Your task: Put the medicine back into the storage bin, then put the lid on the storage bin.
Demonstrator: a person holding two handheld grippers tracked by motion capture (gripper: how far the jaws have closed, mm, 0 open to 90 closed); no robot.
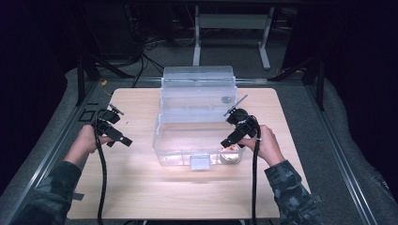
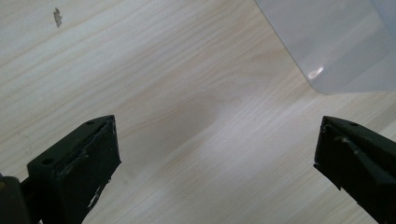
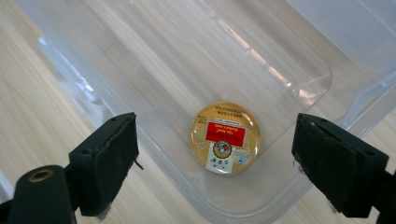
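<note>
A clear plastic bin [image 1: 157, 136] stands mid-table, its lid [image 1: 197, 86] tipped up behind it. In its near right corner lies a round gold tin with a red label [image 1: 229, 155], which from above looks flat on the bin floor [image 3: 225, 137]. My right gripper [image 1: 231, 140] hangs over that corner. Its jaws are wide open and empty, and the tin lies below the gap between them [image 3: 215, 133]. My left gripper [image 1: 123, 139] is held left of the bin, above bare wood. It is open with nothing in it [image 2: 217, 135], and a corner of the bin [image 2: 336, 42] lies ahead.
The wooden table [image 1: 141, 187] has free room at the left, the right and in front of the bin. A white latch tab [image 1: 200, 162] sits on the bin's front wall. Cables trail from both grippers towards the near edge. A metal frame [image 1: 232, 28] stands behind the table.
</note>
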